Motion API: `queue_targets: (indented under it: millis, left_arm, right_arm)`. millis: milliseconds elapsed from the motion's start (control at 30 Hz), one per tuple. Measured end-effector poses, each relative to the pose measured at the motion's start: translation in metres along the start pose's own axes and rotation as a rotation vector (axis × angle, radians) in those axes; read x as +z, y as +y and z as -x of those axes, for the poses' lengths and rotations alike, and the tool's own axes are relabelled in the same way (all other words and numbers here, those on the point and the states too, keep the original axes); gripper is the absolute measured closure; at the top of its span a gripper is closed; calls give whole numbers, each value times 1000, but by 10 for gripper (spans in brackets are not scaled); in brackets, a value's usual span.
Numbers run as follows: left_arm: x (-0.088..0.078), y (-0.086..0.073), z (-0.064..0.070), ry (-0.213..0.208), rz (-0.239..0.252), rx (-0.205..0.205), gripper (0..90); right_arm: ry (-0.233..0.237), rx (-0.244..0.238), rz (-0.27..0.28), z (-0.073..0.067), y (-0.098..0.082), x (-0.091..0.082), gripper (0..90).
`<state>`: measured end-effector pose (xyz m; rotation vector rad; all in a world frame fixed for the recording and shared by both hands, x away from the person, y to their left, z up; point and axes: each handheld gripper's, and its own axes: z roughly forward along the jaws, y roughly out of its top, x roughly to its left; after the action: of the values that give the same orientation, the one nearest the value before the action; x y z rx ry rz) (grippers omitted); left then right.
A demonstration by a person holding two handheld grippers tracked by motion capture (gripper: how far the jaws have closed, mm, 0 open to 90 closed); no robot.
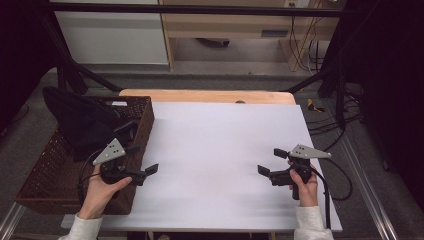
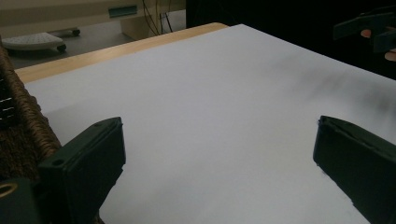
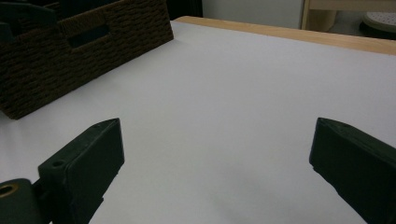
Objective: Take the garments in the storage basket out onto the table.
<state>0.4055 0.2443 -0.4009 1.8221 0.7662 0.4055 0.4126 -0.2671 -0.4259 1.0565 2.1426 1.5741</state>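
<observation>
1. A brown wicker basket [image 1: 142, 125] sits at the table's left edge, partly on the white sheet [image 1: 220, 145], with dark cloth [image 1: 82, 122] heaped inside it.
2. The left gripper [image 1: 145, 159] hovers just beside the basket's right wall, held by the left hand [image 1: 102, 192]. Its jaws stand wide apart with nothing between them; in the left gripper view only bare sheet lies between them.
3. The sheet's middle lies between the two grippers.
4. The right gripper [image 1: 272, 161] hangs over the sheet's right part, well apart from the basket, held by the right hand [image 1: 305, 187]. Its jaws also gape wide and grip nothing.
5. In the right gripper view the basket [image 3: 70, 51] stands far off at upper left.
</observation>
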Motion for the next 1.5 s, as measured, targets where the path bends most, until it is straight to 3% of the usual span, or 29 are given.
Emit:
queue_targets:
  millis: [1500]
  left_arm:
    - [-3, 6, -3, 35, -7, -14, 22]
  right_arm:
    - [0, 1, -11, 0, -1, 1, 36]
